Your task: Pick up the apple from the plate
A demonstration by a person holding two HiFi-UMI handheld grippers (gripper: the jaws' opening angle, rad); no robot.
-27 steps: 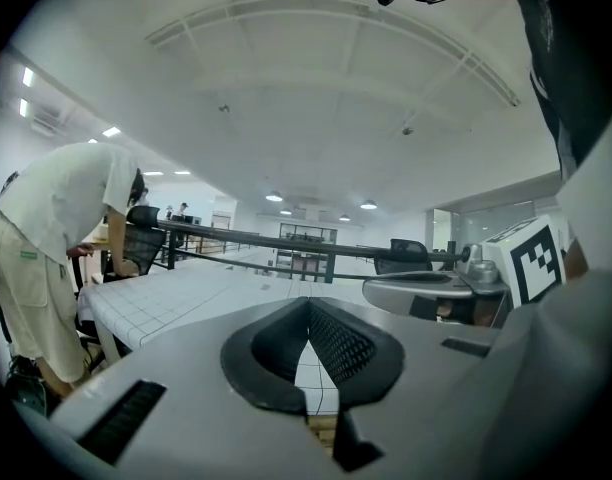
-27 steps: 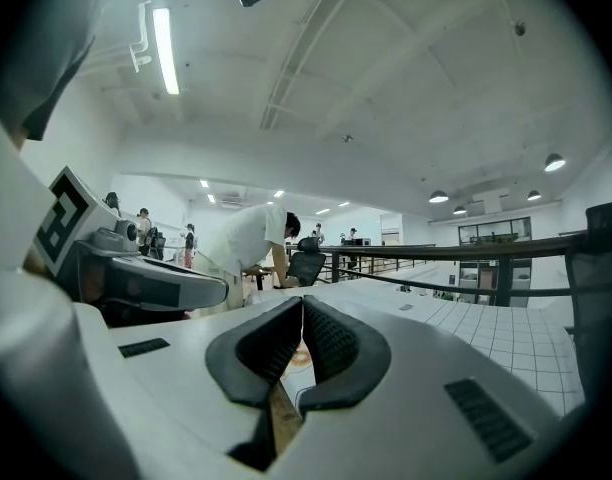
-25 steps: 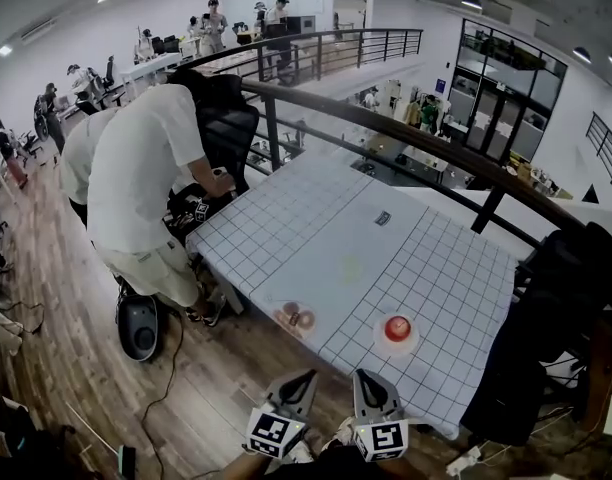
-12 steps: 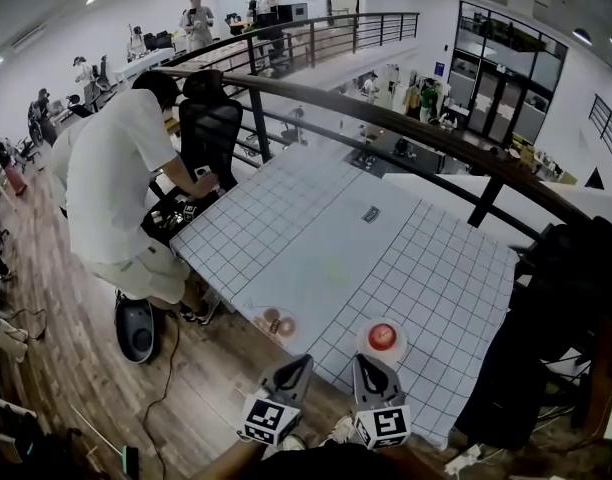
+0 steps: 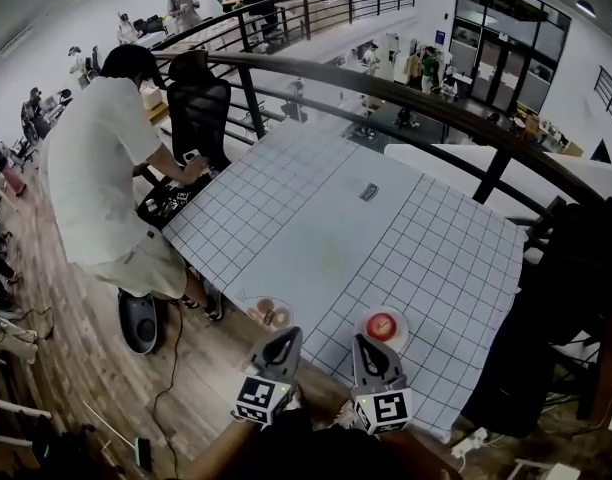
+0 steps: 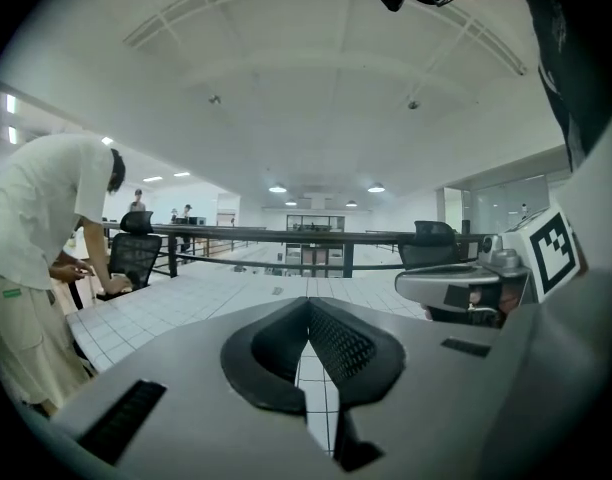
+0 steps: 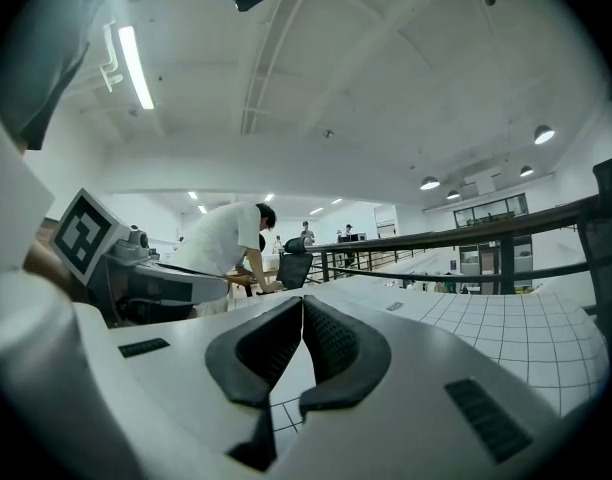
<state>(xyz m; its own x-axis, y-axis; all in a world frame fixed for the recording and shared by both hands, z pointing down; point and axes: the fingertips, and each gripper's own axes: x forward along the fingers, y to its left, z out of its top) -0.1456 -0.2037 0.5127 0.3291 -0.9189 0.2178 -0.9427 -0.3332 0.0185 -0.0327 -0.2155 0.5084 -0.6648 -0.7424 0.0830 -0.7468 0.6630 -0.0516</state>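
A red apple (image 5: 382, 324) lies on a small white plate (image 5: 398, 336) near the front edge of the gridded white table (image 5: 326, 228). My right gripper (image 5: 363, 341) is shut and empty, its tips just short of the plate at the table's edge. My left gripper (image 5: 285, 335) is shut and empty too, beside a clear dish (image 5: 270, 314) of brownish pieces. In the left gripper view the jaws (image 6: 307, 303) meet over the tabletop; in the right gripper view the jaws (image 7: 302, 300) also meet. Neither gripper view shows the apple.
A person in a white shirt (image 5: 101, 163) bends over the table's far left corner beside a black chair (image 5: 200, 108). A dark railing (image 5: 406, 93) runs behind the table. A small dark label (image 5: 368, 192) lies on the table. Dark equipment (image 5: 576, 268) stands at the right.
Both grippers have moved forward towards the table's near edge, still shut. The apple's plate and the clear dish now lie just ahead of their tips.
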